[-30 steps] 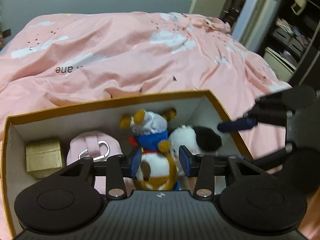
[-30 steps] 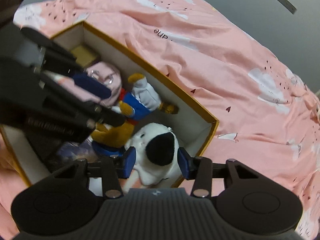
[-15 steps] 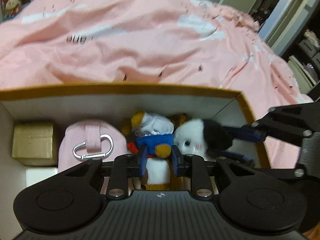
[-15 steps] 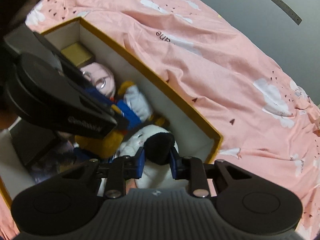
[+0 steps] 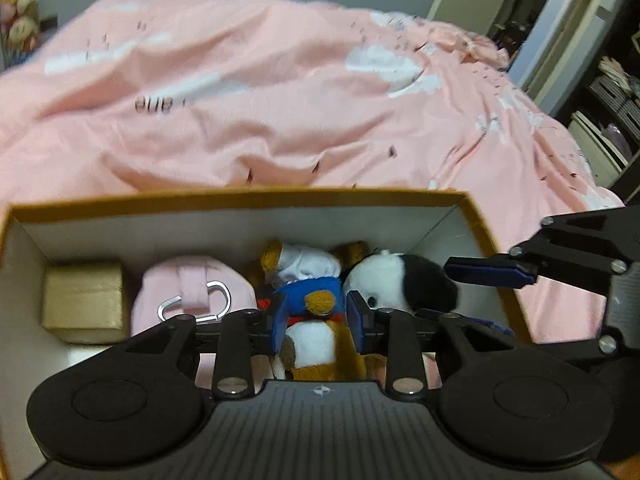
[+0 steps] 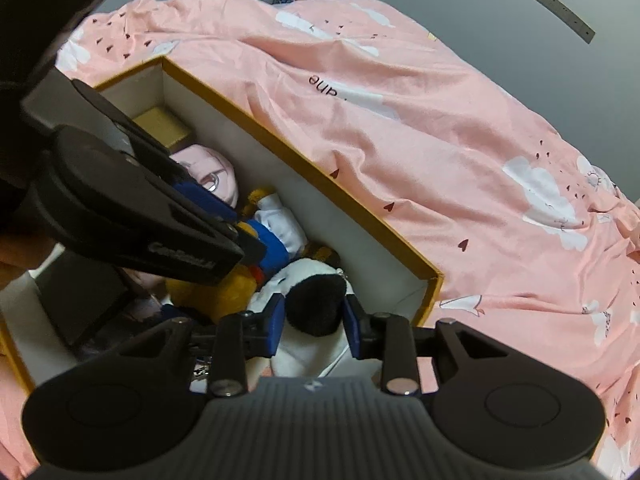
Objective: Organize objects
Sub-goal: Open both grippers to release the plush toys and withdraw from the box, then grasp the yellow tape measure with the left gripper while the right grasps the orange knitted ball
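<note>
An orange-rimmed cardboard box (image 5: 240,196) (image 6: 280,136) lies on a pink bed. Inside, a duck plush (image 5: 304,260) (image 6: 276,220) in blue with a white cap lies beside a white dog plush with a black ear (image 5: 412,284) (image 6: 316,304). My left gripper (image 5: 317,320) has the duck's body between its blue pads; the jaws are opening, but both pads still touch it. My right gripper (image 6: 314,320) holds the dog's black ear the same way, jaws opening. Its blue fingertip (image 5: 488,272) shows at the right of the left wrist view.
A pink pouch with a metal carabiner (image 5: 188,280) (image 6: 208,164) and a small gold box (image 5: 84,300) (image 6: 164,126) fill the box's left end. The pink duvet (image 5: 280,100) spreads beyond. A doorway and shelves (image 5: 600,92) stand at the far right.
Both grippers went from wide open around the plush toys to pinched tight on them, then eased slightly. The left gripper's view swung so that the box now sits squarer in it.
</note>
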`<state>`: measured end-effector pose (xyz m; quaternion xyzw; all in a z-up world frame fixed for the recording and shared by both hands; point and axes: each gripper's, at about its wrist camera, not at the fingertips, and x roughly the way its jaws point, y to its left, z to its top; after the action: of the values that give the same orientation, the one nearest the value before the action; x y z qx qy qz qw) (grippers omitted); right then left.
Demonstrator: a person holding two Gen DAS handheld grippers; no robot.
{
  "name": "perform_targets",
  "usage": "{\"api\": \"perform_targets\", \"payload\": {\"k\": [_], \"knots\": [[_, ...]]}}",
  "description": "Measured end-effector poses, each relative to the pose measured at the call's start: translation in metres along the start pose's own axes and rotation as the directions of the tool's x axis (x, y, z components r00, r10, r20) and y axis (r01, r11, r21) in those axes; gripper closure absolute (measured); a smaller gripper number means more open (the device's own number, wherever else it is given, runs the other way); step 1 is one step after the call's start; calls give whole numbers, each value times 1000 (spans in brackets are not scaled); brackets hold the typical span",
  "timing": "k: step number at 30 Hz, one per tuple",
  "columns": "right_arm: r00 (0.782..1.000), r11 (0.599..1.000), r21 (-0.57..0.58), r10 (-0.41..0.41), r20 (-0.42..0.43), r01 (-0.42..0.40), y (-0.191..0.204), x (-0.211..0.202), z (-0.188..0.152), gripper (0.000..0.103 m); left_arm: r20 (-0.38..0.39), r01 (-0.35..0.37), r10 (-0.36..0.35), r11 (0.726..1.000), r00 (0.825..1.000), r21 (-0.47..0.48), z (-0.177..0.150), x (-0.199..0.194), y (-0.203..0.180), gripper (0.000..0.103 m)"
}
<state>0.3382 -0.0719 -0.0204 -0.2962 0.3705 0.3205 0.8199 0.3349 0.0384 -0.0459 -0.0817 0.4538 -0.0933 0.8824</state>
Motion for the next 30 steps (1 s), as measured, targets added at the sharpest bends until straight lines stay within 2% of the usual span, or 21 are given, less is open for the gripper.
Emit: {"api": "perform_targets", "payload": {"k": [5, 9, 12, 17, 19, 23, 30], "knots": [[999, 996, 83, 15, 38, -18, 0, -31, -5, 68, 105, -16, 10, 998, 994, 56, -10, -55, -14, 66], [993, 986, 162, 23, 113, -42, 8, -71, -23, 65, 184, 7, -26, 994, 983, 106, -37, -106, -29, 66], [984, 973, 219, 29, 177, -68, 17, -102, -41, 63, 199, 36, -59, 993, 978, 116, -63, -131, -42, 66], [966, 952, 292, 11, 258, -89, 38, -140, -78, 57, 157, 88, -98, 994, 983, 68, -103, -144, -56, 66], [963, 944, 319, -10, 270, -79, 47, -148, -94, 51, 142, 90, -95, 995, 985, 38, -118, -143, -59, 66], [972, 915, 399, -44, 232, -54, 58, -143, -123, 51, 78, 97, -97, 995, 992, 5, -140, -131, -63, 62], [988, 871, 492, -87, 127, 13, 68, -109, -164, 53, -20, 58, -58, 998, 998, -6, -173, -103, -64, 52]]}}
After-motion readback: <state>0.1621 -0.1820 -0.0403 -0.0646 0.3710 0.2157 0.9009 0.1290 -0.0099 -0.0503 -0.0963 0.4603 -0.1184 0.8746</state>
